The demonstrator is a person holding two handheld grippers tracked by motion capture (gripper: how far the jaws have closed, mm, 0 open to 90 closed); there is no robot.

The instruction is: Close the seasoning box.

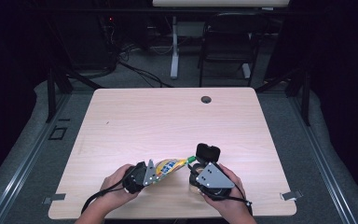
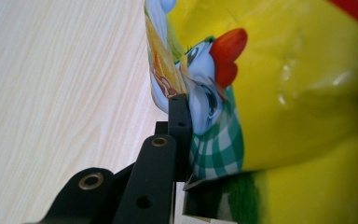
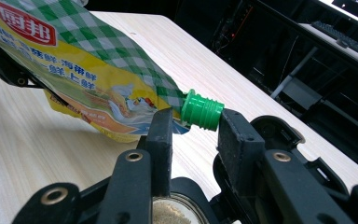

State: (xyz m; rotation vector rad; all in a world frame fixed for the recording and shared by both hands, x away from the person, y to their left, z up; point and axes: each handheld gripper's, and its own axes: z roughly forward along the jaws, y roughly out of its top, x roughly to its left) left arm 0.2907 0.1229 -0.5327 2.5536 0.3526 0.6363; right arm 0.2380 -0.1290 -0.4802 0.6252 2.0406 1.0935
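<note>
I had the yellow spouted pouch (image 1: 168, 167) raised over the near edge of the table (image 1: 168, 116), left gripper (image 2: 185, 140) clenched on its base end. Right gripper (image 3: 193, 128) sat around the green cap (image 3: 202, 111), jaws looking closed on it. Step: unscrewing. Next I judged a wrist twist with the pouch held firm.

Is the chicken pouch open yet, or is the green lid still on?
Not open yet. Done: the left claw is clamped on the yellow pouch and holds it off the table. In hand: the right claw sits around the green cap, which is still on the spout. Left: probably twisting the cap off.
</note>
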